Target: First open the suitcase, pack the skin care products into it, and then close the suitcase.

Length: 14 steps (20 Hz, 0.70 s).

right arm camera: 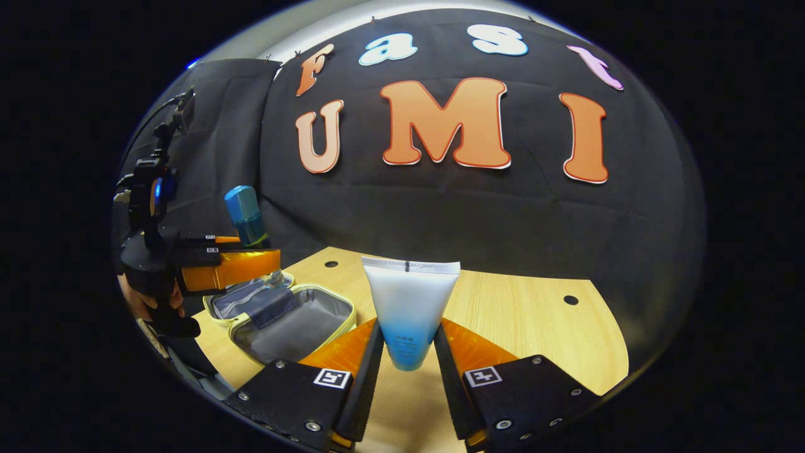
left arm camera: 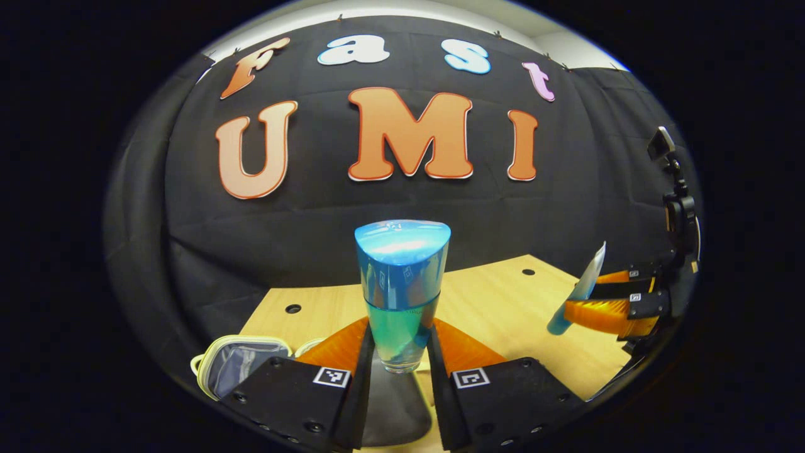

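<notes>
The left gripper [left arm camera: 399, 352] clamps a blue bottle [left arm camera: 401, 283]; the right gripper [right arm camera: 407, 352] clamps a tube [right arm camera: 409, 308] near the open suitcase [right arm camera: 286, 324].

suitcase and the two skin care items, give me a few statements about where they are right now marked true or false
1. The suitcase lies open on the wooden table. True.
2. The left gripper is shut on a bottle with a blue cap. True.
3. The right gripper is open with nothing between its fingers. False: it is shut on a tube.
4. The tube already lies inside the suitcase. False: it is held up between the right gripper's fingers, beside the suitcase.
5. The bottle is held upright, cap on top. True.
</notes>
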Available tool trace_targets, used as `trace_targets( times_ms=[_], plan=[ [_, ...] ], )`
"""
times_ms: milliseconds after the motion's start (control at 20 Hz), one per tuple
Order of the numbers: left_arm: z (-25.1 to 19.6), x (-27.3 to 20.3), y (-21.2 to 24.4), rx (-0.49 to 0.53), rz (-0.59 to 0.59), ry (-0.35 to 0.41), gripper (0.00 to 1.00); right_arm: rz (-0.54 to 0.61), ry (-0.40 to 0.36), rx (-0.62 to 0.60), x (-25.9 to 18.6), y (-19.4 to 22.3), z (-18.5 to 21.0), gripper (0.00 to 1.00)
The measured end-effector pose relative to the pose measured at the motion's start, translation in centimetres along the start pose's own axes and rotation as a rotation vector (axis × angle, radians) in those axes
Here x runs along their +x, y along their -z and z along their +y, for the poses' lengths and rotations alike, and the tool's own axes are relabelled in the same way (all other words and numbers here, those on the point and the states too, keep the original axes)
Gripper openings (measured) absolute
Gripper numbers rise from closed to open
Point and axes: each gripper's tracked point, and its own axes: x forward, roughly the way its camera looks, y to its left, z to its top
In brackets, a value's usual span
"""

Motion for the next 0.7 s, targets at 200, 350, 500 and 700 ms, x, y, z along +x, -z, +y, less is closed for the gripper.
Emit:
trace_targets(
  times_ms=[200,350,500,700],
  plan=[
    [2.9,0.2,3.2,-0.026,0.089,-0.009,0.44,-0.014,-0.008,-0.007,0.8,-0.9,1.8,0.52],
    [5.0,0.6,6.3,-0.038,0.174,-0.016,0.45,-0.02,-0.009,0.0,1.6,-1.3,3.0,0.52],
    [6.8,1.4,8.6,-0.054,0.251,-0.006,0.45,-0.017,-0.004,0.013,2.1,-1.0,4.0,0.52],
    [8.6,2.2,12.5,-0.083,0.366,0.008,0.46,-0.004,-0.007,0.031,2.8,-0.6,5.7,0.52]
  ],
)
